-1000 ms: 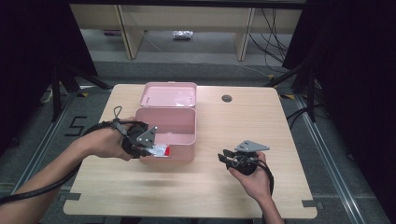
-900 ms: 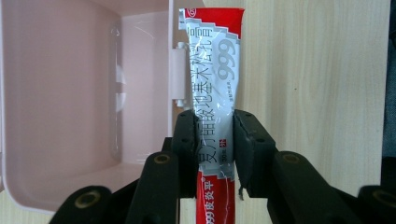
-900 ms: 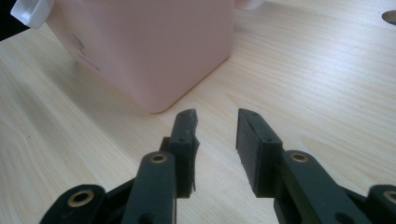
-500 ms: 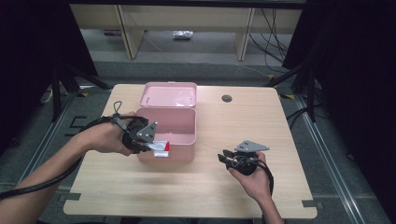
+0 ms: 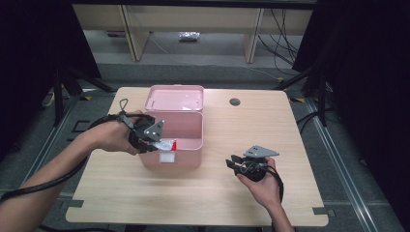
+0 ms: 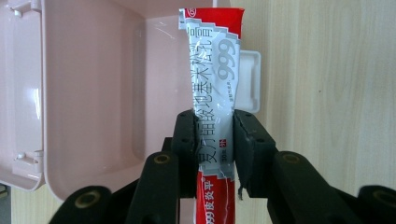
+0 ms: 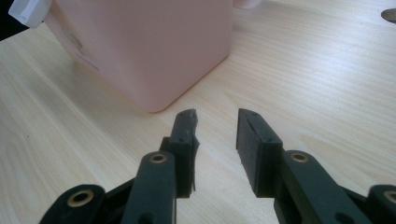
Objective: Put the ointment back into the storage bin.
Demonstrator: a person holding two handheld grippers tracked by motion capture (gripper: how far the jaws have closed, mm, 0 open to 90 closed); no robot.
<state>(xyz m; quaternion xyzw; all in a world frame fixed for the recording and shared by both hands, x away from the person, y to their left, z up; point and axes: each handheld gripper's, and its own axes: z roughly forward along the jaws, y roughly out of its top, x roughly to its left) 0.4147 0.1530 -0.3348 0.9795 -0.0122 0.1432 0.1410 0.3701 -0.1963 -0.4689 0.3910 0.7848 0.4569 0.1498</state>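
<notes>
A pink box point(image 5: 186, 129) stands open on the wooden table, its lid point(image 5: 175, 98) tipped back. My left gripper point(image 5: 155, 143) is shut on a red and silver ointment tube point(image 6: 212, 70), held over the box's front left rim. In the left gripper view the tube point(image 6: 212, 70) rises between the jaws above the pink box interior point(image 6: 88, 88) and its white latch point(image 6: 250, 79). My right gripper point(image 5: 234, 163) rests low over the table right of the box, open, with nothing between its fingers point(image 7: 254, 140). The pink box wall point(image 7: 149, 46) stands just ahead of it.
A round grommet hole point(image 5: 235, 102) sits in the table near the far edge. Bare wooden tabletop point(image 5: 193, 193) lies in front of the box. Shelving and cables stand beyond the table.
My left gripper has carried the tube a little to the right and farther over the box's rim. The right gripper has stayed where it was.
</notes>
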